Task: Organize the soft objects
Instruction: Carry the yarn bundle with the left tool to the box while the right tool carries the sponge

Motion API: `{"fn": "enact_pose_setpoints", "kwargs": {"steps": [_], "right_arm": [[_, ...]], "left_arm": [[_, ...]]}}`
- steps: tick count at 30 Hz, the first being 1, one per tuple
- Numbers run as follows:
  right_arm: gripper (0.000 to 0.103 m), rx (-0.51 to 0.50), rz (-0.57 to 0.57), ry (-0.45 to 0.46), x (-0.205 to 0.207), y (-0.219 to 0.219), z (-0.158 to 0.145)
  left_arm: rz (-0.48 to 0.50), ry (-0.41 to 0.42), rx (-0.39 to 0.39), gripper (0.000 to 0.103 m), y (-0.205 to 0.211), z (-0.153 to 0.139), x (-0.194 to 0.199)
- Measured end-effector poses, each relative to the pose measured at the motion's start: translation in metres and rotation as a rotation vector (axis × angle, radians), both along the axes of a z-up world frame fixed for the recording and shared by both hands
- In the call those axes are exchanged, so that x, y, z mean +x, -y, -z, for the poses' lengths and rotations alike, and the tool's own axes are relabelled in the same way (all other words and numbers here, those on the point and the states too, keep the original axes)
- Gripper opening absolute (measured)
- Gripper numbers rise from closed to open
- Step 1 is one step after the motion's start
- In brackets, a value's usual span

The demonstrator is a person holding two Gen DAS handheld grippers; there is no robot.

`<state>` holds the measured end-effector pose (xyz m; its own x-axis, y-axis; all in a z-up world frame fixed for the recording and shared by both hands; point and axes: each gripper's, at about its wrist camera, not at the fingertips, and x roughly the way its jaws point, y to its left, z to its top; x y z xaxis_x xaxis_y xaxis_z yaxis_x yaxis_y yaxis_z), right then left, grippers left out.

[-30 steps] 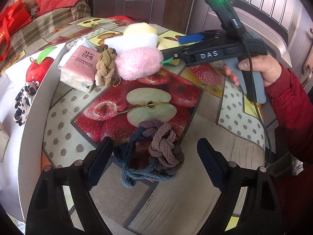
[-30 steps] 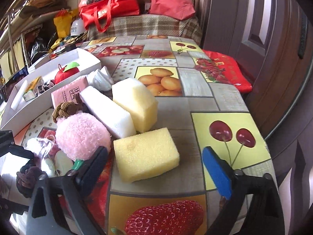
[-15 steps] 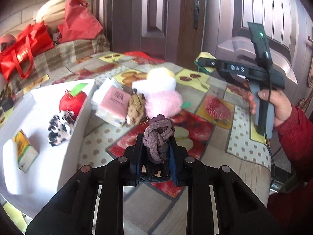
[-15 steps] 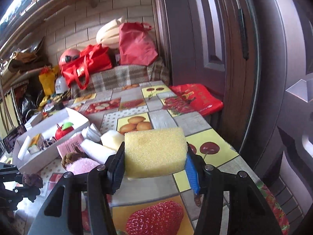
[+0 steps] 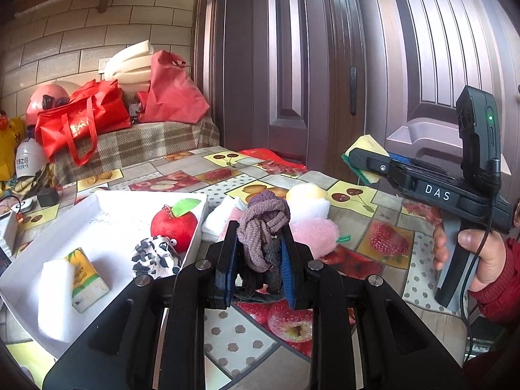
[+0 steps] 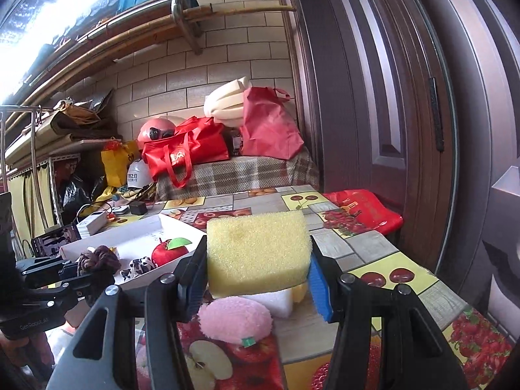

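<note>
My left gripper is shut on a bundle of knotted braided ropes, mauve over dark grey, held above the table. It also shows at the left of the right wrist view. My right gripper is shut on a yellow sponge, lifted above the table; the sponge shows in the left wrist view. A white box to the left holds a red plush apple, a spotted plush, a tissue pack and a white foam block. A pink plush ball lies on the table.
A white sponge and a second yellow one lie by the pink ball, with a tissue pack beside the box. The fruit-print table ends near a brown door on the right. Red bags sit behind.
Both grippers closed and lifted: the left took up the braided ropes from the table, the right took up the yellow sponge. Both views now sit higher above the table.
</note>
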<state>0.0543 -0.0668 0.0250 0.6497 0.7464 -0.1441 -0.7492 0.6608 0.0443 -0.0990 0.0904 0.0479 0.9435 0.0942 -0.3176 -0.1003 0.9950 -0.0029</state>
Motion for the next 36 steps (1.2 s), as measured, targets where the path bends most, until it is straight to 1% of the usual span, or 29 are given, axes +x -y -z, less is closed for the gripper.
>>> {"fn": "enact_pose_setpoints", "kwargs": {"steps": [3, 20, 26, 36], "right_arm": [[0.055, -0.003, -0.004, 0.016, -0.005, -0.001, 0.001], [0.055, -0.012, -0.02, 0.023, -0.016, -0.005, 0.004], [0.055, -0.02, -0.032, 0.026, -0.018, -0.008, 0.003], [0.055, -0.041, -0.079, 0.022, -0.026, -0.023, 0.004]], "left_arm": [[-0.005, 0.001, -0.005, 0.022, 0.0, 0.0, 0.0], [-0.061, 0.03, -0.034, 0.022, -0.01, -0.002, -0.009], [-0.054, 0.027, -0.027, 0.022, -0.01, -0.002, -0.01], [-0.112, 0.034, -0.007, 0.022, -0.025, -0.001, -0.021]]}}
